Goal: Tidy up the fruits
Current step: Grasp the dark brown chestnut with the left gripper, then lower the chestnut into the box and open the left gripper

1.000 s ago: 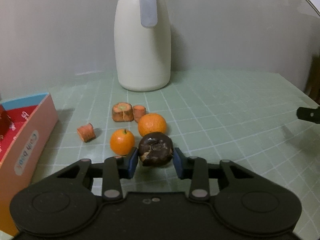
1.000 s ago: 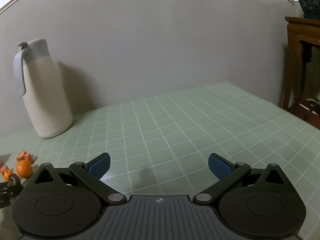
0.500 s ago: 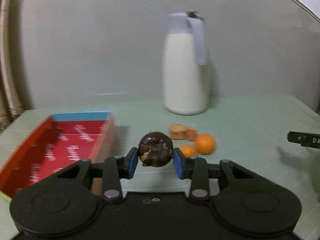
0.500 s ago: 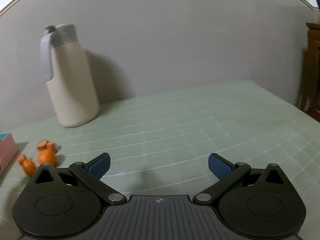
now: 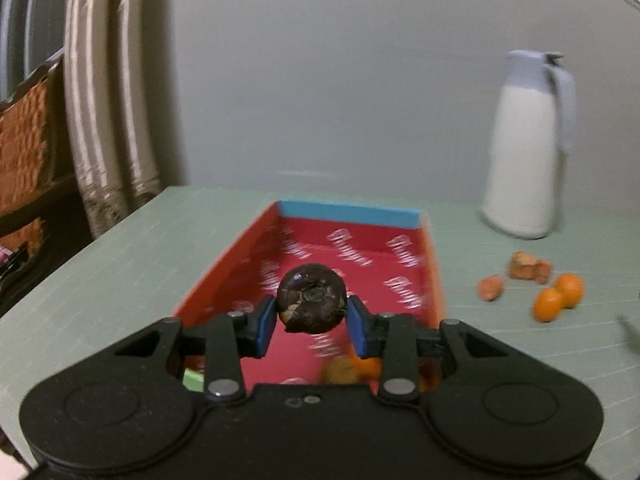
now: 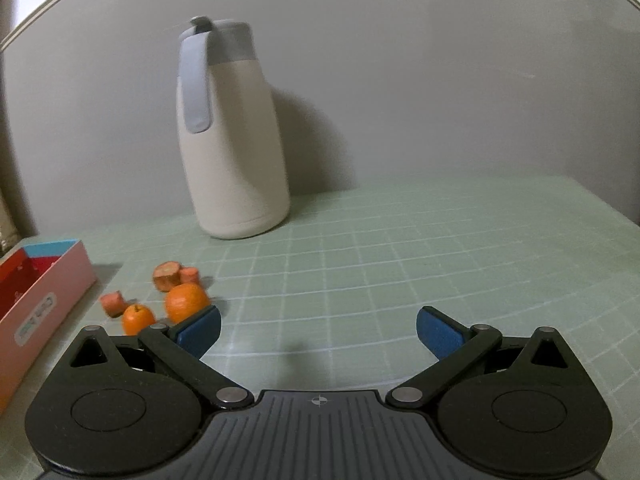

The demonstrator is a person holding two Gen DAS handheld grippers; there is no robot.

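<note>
The left gripper [image 5: 311,326] pinches a dark round fruit [image 5: 311,298] — possibly a mangosteen, the blur makes it hard to say — across its widest part, held above the near half of the red box [image 5: 352,256]. It looks firm-shelled and light, so that side-on hold should suffice. The right gripper [image 6: 318,330] stands wide and empty, near two oranges [image 6: 186,306] left of it — smooth, rounder, likelier to roll.

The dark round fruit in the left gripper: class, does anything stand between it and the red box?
Nothing visible does. The left gripper holds the dark round fruit over the open-topped red box. Some blurred orange pieces lie at the box's near end; the floor farther in looks bare.
</note>
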